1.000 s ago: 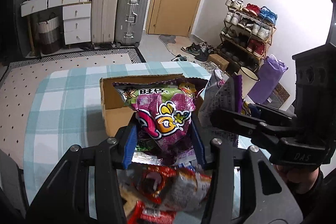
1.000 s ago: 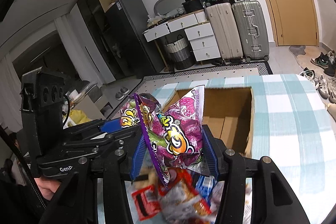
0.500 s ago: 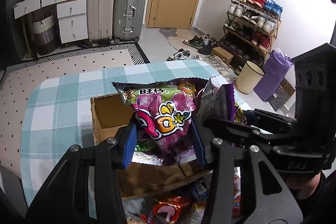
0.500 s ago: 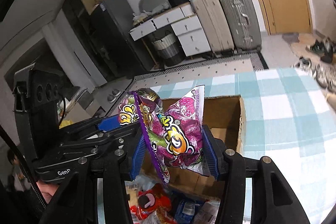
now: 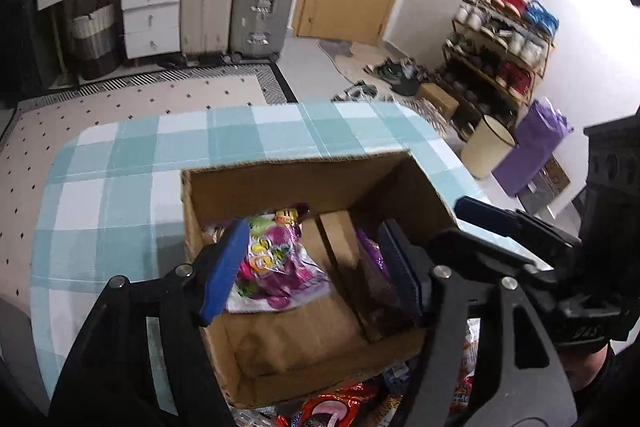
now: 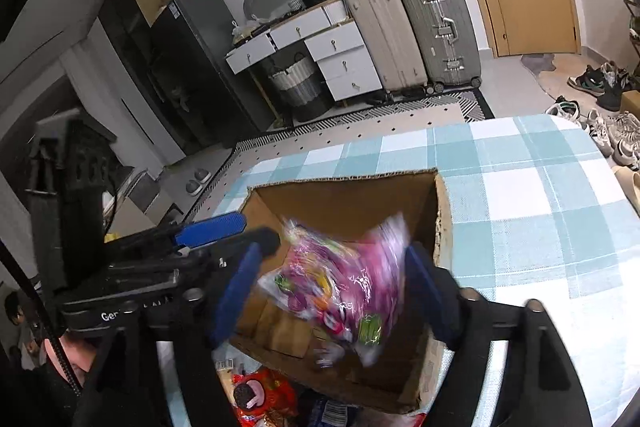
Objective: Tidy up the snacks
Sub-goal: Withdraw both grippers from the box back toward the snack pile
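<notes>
An open cardboard box (image 5: 280, 183) (image 6: 444, 211) stands on the checked tablecloth. My left gripper (image 5: 312, 267) is open above the box's left half; a purple snack bag (image 5: 276, 267) lies loose on the box floor between its blue pads. My right gripper (image 6: 332, 287) is open over the box; a second purple snack bag (image 6: 344, 279) is blurred between its pads, free of them, inside the box. In the left wrist view that bag (image 5: 372, 259) shows in the right half behind the right gripper's fingers (image 5: 400, 267).
More snack packets lie on the table in front of the box, a red one (image 5: 332, 407) (image 6: 260, 399) among them. The teal checked tablecloth (image 5: 140, 167) extends beyond and left of the box. Suitcases, drawers and a shoe rack stand in the room behind.
Both grippers moved forward over the box, opened and let go of their purple bags. The bags have dropped into the box.
</notes>
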